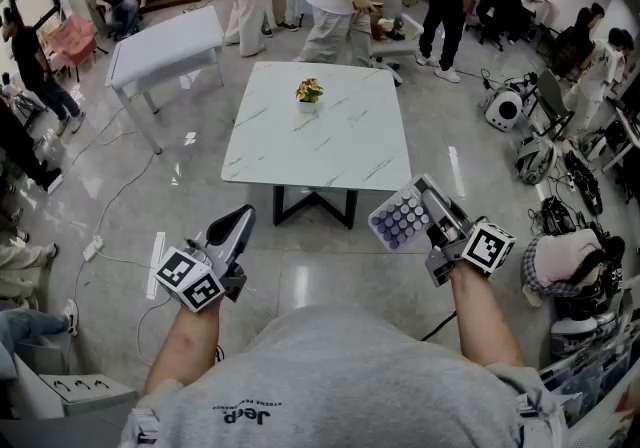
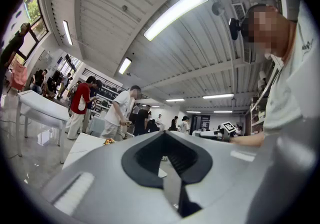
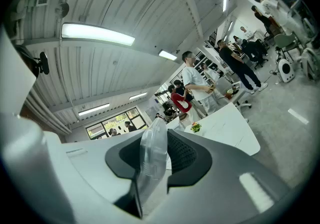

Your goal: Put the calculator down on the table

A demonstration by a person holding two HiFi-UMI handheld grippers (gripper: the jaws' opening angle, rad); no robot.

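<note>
In the head view my right gripper (image 1: pixel 430 200) is shut on the calculator (image 1: pixel 399 220), a pale slab with rows of round purple keys, held in the air over the floor in front of the white marble table (image 1: pixel 340 151). The right gripper view shows the calculator (image 3: pixel 152 158) edge-on between the dark pads, with the table (image 3: pixel 231 127) some way ahead. My left gripper (image 1: pixel 241 223) hovers left of it, jaws together and nothing held. In the left gripper view its jaws (image 2: pixel 168 143) meet, and the table (image 2: pixel 86 146) lies ahead.
A small flower pot (image 1: pixel 309 92) stands near the table's far edge. Several people stand beyond it. A second white table (image 1: pixel 165 44) is at the far left. Chairs, cables and equipment (image 1: pixel 555 151) crowd the right side; a cable runs over the floor at the left.
</note>
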